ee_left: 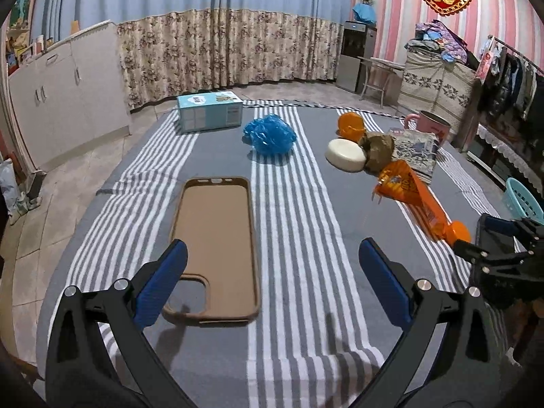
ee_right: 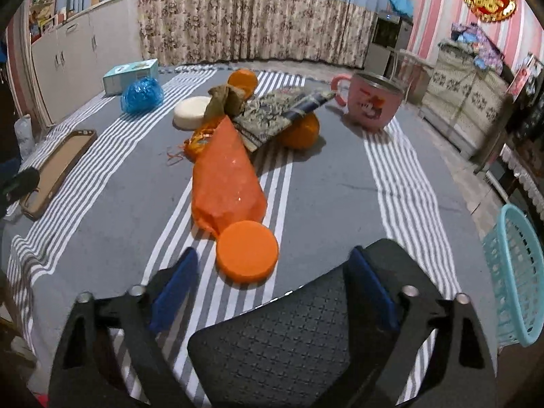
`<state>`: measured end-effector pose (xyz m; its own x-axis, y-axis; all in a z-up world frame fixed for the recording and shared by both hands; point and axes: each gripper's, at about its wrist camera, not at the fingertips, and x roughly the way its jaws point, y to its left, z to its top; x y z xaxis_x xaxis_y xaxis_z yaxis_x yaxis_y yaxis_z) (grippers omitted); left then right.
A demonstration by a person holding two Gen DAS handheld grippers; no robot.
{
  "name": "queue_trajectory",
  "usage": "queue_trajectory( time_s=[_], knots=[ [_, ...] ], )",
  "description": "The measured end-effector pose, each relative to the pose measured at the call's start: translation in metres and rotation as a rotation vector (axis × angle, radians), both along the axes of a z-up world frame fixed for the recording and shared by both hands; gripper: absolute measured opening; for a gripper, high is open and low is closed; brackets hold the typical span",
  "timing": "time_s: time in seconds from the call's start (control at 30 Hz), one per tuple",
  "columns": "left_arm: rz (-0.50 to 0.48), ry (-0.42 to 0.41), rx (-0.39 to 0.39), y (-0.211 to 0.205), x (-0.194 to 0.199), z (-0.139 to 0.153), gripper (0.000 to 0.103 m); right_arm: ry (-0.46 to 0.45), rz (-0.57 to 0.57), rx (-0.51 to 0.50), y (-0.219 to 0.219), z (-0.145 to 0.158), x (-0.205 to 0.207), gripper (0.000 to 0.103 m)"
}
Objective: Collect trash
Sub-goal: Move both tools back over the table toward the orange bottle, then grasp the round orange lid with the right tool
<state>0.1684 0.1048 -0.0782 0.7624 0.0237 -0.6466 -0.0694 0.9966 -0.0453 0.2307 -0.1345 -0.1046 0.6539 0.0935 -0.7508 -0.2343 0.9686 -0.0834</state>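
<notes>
Striped grey-and-white cloth (ee_right: 401, 183) over the table, flowered curtain behind, pink striped wall at right. Both my tongs stand apart and hold nothing: the left gripper (ee_left: 272, 282) hovers over bare cloth beside the brown phone case (ee_left: 217, 244); the right gripper (ee_right: 272, 282) sits low with the orange lid (ee_right: 247, 252) just ahead of its tips and a dark mesh chair back (ee_right: 289, 346) under its right finger. Trash as I judge it: the orange plastic bag (ee_right: 226, 183) touching that lid, the crumpled blue bag (ee_left: 270, 134) farther back near the blue box (ee_left: 209, 111), and a brown paper wad (ee_right: 226, 102) in the pile. The teal basket (ee_right: 516, 278) off the table's right edge looks like the bin. Risks: closing on the lid instead of the bag, since they touch; the bag is thin and slippery, so a shallow pinch may slip or drag the lid along. Its far end lies against the patterned packet (ee_right: 275, 112), white soap (ee_right: 192, 112) and an orange (ee_right: 301, 131), so a pull could scatter them. The pink mug (ee_right: 370, 102) stands apart. The chair back crowds my swing toward the basket.
</notes>
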Motion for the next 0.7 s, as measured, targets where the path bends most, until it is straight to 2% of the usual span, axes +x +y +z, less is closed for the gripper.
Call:
queue_trajectory(
  time_s=[0.03, 0.1, 0.2, 0.43, 0.7],
  knots=[
    [-0.006, 0.004, -0.003, -0.002, 0.000, 0.000, 0.097, 0.006, 0.000, 0.002, 0.000, 0.001, 0.001, 0.077],
    [-0.012, 0.010, -0.009, -0.005, 0.000, 0.000, 0.097, 0.030, 0.010, 0.028, 0.001, 0.001, 0.004, 0.056],
    [-0.023, 0.017, -0.012, -0.010, 0.002, 0.000, 0.097, 0.060, 0.025, 0.051, 0.003, -0.005, 0.007, 0.042],
    [-0.039, 0.044, -0.027, -0.019, 0.008, -0.003, 0.097, 0.025, 0.061, 0.019, 0.008, -0.001, 0.004, 0.040],
    [-0.064, 0.063, -0.058, -0.040, 0.021, -0.005, 0.095, -0.019, 0.044, 0.034, -0.009, 0.015, 0.004, 0.040]
  ],
)
